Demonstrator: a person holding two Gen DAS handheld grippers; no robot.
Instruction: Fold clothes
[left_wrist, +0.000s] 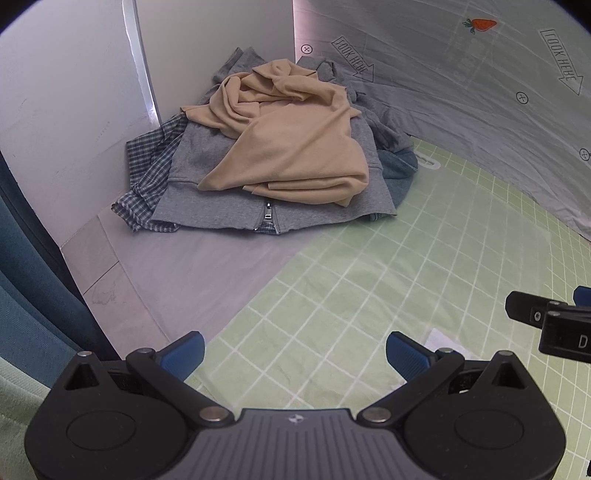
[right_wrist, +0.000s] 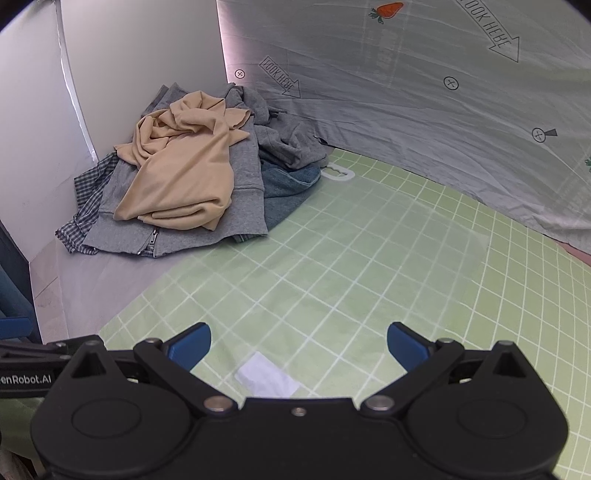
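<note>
A: What surrounds the work area?

B: A pale green mat with a white grid (right_wrist: 351, 258) covers most of the tabletop. A grey printed sheet with arrows and a carrot motif (right_wrist: 406, 92) hangs behind it, from 12 to 3 o'clock. White panels (left_wrist: 66, 110) close off the 9 to 11 o'clock side. A small white paper slip (right_wrist: 267, 376) lies on the mat just ahead of the right hand-held gripper (right_wrist: 298, 345).

A: And the clothes?

B: All piled at 11 o'clock, in the corner: a tan knit top (left_wrist: 288, 140) crumpled over a grey zip-up sweatshirt (left_wrist: 207, 199), with a blue-checked shirt (left_wrist: 147, 177) beneath on the left and a blue denim piece (left_wrist: 397, 166) on the right.

A: No container?

B: None seen.

A: The tools?

B: The left hand-held gripper (left_wrist: 295, 356) and the right one both hover spread wide, empty, well apart from the pile.
</note>
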